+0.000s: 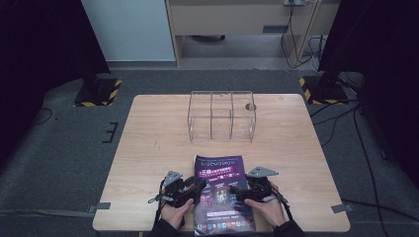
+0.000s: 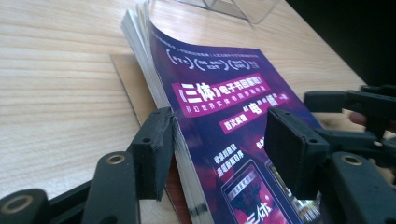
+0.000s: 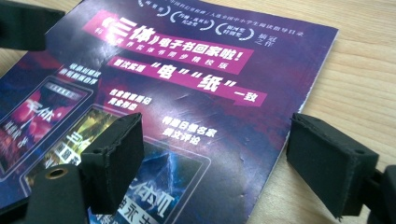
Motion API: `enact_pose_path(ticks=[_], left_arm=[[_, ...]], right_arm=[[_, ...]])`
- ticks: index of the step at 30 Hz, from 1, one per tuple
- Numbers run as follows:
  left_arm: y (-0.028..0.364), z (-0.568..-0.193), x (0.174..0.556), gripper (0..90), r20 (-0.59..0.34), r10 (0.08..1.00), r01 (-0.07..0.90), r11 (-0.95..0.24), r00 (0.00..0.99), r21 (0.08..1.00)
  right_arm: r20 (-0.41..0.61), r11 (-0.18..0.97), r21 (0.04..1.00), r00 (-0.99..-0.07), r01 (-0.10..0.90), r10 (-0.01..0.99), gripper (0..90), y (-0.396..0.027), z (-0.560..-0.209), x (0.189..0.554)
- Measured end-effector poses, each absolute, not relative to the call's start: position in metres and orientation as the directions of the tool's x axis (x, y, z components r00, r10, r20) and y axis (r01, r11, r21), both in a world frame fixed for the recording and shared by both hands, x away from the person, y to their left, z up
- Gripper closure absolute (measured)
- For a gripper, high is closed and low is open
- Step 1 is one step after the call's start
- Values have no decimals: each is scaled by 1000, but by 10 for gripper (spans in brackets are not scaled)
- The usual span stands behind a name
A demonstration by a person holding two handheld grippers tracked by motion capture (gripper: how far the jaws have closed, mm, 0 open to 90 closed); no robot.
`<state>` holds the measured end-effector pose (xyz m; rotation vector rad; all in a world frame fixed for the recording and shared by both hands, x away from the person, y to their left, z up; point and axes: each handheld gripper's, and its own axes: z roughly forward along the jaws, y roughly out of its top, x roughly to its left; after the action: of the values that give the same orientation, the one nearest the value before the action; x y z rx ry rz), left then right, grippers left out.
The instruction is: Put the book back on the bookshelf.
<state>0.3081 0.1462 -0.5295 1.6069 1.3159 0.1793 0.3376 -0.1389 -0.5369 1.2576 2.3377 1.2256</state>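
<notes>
A purple magazine (image 1: 220,191) at the table's (image 1: 148,148) near edge reads «三体» 电子书回家啦 — left gripper (image 2: 219,140) straddles its spine edge, right gripper (image 3: 212,158) gapes wide.

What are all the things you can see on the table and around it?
magazine: one, purple cover with pink banners, near edge of the table, between the grippers
clear organiser: one, see-through, with compartments, far middle of the table
table: one, light wood
stand bases: two, black with yellow stripes, on the floor at the far corners
left gripper: one, black, jaws astride the magazine's left edge
right gripper: one, black, jaws open over the magazine's right edge
hands: two, at the bottom of the high view
</notes>
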Motion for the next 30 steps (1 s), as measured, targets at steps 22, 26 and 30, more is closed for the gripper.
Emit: enact_pose_path(ticks=[22,26,30], left_arm=[[136,-534,312,339,-460,722,595,84,516,799],[136,-537,312,329,-463,728,604,85,506,793],[138,-536,313,330,-480,708,603,96,518,792]], right_arm=[[191,284,758,-616,588,765,228,-145,-537,339],[187,288,758,-619,585,763,234,-146,-537,339],[175,299,758,-622,580,763,234,-145,-537,339]])
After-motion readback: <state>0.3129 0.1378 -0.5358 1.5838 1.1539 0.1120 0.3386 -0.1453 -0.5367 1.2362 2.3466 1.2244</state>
